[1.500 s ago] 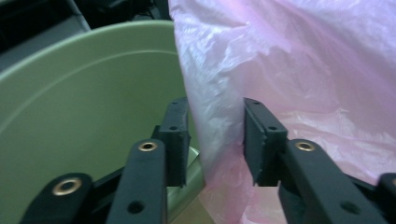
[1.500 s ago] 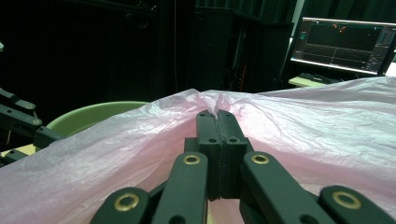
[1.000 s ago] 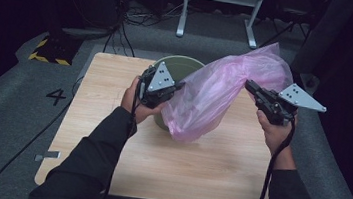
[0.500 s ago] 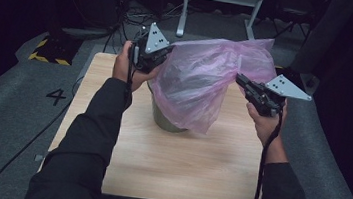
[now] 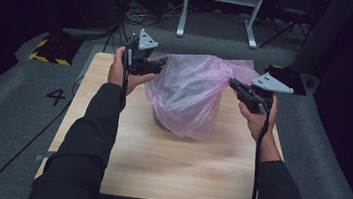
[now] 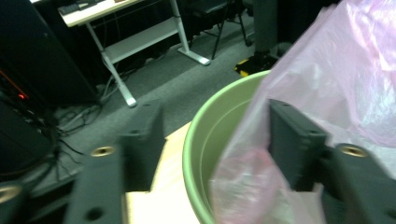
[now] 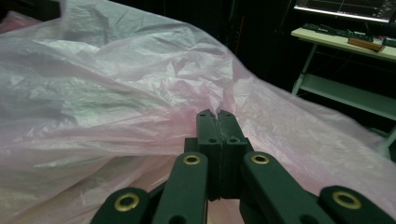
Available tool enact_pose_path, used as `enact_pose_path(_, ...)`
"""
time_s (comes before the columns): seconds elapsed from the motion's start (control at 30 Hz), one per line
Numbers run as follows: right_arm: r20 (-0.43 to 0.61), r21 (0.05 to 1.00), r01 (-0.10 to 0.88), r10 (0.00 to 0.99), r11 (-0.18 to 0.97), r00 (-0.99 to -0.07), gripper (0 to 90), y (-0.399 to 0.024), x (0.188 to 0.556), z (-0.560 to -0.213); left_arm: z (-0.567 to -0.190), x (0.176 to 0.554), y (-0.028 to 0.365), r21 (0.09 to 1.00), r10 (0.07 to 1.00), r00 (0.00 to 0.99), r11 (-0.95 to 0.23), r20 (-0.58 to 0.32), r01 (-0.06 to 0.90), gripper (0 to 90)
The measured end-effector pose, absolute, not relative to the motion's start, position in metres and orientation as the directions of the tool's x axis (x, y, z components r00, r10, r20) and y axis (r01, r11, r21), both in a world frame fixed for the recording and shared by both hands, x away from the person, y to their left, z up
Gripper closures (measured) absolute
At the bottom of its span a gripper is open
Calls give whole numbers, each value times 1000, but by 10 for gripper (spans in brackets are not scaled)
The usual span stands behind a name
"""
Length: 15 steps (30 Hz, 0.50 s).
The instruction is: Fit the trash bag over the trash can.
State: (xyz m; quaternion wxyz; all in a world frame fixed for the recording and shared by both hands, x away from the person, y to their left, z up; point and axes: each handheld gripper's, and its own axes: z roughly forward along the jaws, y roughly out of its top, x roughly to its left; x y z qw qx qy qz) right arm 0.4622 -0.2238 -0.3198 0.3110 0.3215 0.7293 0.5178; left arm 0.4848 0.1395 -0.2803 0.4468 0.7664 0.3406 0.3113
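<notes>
table [image 5: 121, 168]: bag now draped over bin, not beside it
pink bag [image 5: 192, 94]: covers green bin [image 6: 196, 154]
your left gripper [image 5: 160, 67]: jaws just opened, straddling bin rim and bag edge
your right gripper [image 7: 217, 114]: clamped on bag

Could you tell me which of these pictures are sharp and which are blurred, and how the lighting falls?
High view: the wooden table is evenly lit, the room behind dark. Left gripper view: soft; the open left gripper is blurred, as are the green bin and pink bag. Right gripper view: sharp; the right gripper pinches the film.
</notes>
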Motion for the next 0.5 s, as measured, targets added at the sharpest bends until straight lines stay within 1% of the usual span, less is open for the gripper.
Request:
enact_pose_path(0.07, -123, 953, 153, 796, 261, -592, 900, -225, 463, -321, -282, 474, 143, 911, 765, 626, -353, 150, 213, 309)
enact_pose_path(0.17, -113, 951, 170, 804, 257, -583, 900, -228, 464, -323, -281, 451, 147, 928, 720, 684, -325, 117, 184, 255)
enact_pose_path(0.23, -108, 951, 176, 808, 253, -579, 900, -229, 465, -323, -279, 434, 150, 930, 688, 714, -334, 129, 154, 222)
enact_pose_path(0.3, -108, 950, 181, 812, 254, -574, 900, -230, 465, -323, -277, 417, 151, 934, 676, 724, -330, 134, 135, 214)
enact_pose_path(0.37, -113, 949, 182, 813, 259, -571, 900, -229, 464, -323, -276, 400, 148, 941, 627, 769, -319, 121, 112, 208)
enact_pose_path(0.43, -113, 948, 183, 813, 261, -571, 900, -228, 464, -322, -278, 383, 134, 932, 572, 810, -348, 129, 97, 184)
enact_pose_path(0.5, -116, 947, 184, 815, 263, -568, 900, -228, 464, -321, -284, 369, 112, 899, 526, 833, -429, 170, 87, 161)
